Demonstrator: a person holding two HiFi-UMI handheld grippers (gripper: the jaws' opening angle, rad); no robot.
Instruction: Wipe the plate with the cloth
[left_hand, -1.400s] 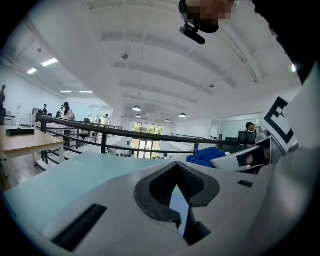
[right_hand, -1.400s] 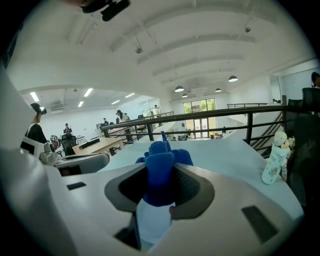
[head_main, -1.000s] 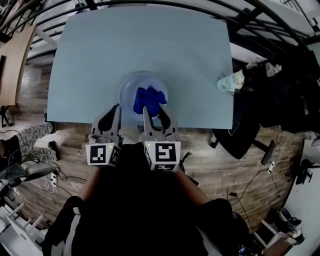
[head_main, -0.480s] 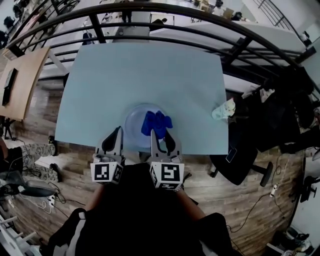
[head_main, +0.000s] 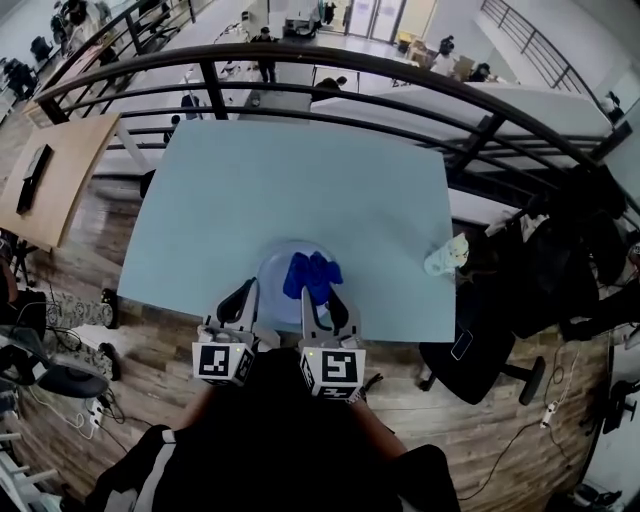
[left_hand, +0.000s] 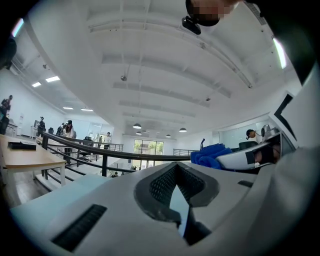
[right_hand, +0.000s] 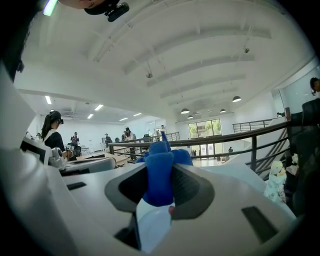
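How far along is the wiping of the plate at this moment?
Done: the right gripper is shut on the blue cloth, which lies bunched on the plate. The left gripper looks clamped on the plate's near-left rim. In hand: cloth on plate, ready to rub. Left: the wiping itself; no trace shows whether any part has been wiped.

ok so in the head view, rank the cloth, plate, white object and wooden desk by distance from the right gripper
1. blue cloth, held in the right gripper jaws
2. plate, just beneath, at the table's near edge
3. white object, at the table's right edge
4. wooden desk, far left, off the table
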